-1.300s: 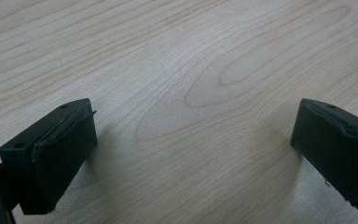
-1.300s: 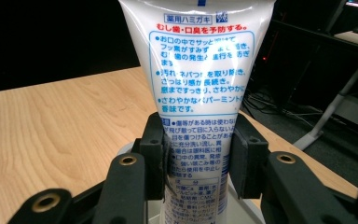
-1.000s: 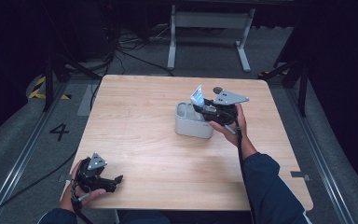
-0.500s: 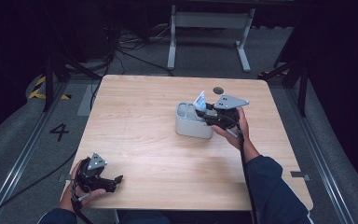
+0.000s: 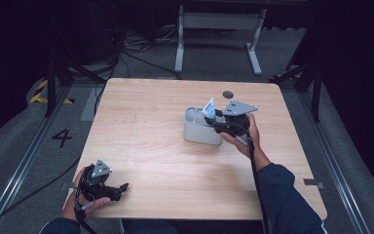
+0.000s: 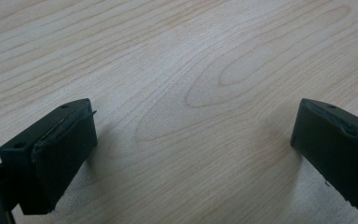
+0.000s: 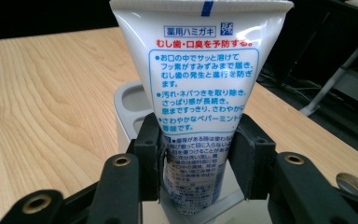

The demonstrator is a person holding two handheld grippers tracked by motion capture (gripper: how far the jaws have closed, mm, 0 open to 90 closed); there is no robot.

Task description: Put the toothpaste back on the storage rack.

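A white toothpaste tube [image 7: 200, 79] with Japanese print stands upright, crimped end up, between the jaws of my right gripper [image 7: 198, 154], which is shut on it. The tube's lower end sits over the right side of a grey compartmented holder [image 5: 200, 127] [image 7: 133, 100] at mid-table; in the high view the tube [image 5: 209, 107] sticks up from the right gripper [image 5: 218, 118]. My left gripper [image 5: 119, 188] rests at the table's near left edge, open, with only bare wood [image 6: 191, 93] between its fingers [image 6: 56, 154].
The wooden table [image 5: 141, 122] has a small dark round disc [image 5: 228, 94] behind the holder. A metal stand [image 5: 219, 29] and cables lie on the floor beyond the far edge. A floor rail with a "4" mark [image 5: 61, 137] runs along the left.
The right gripper with the tube has dropped slightly toward the holder. The left gripper has stayed put.
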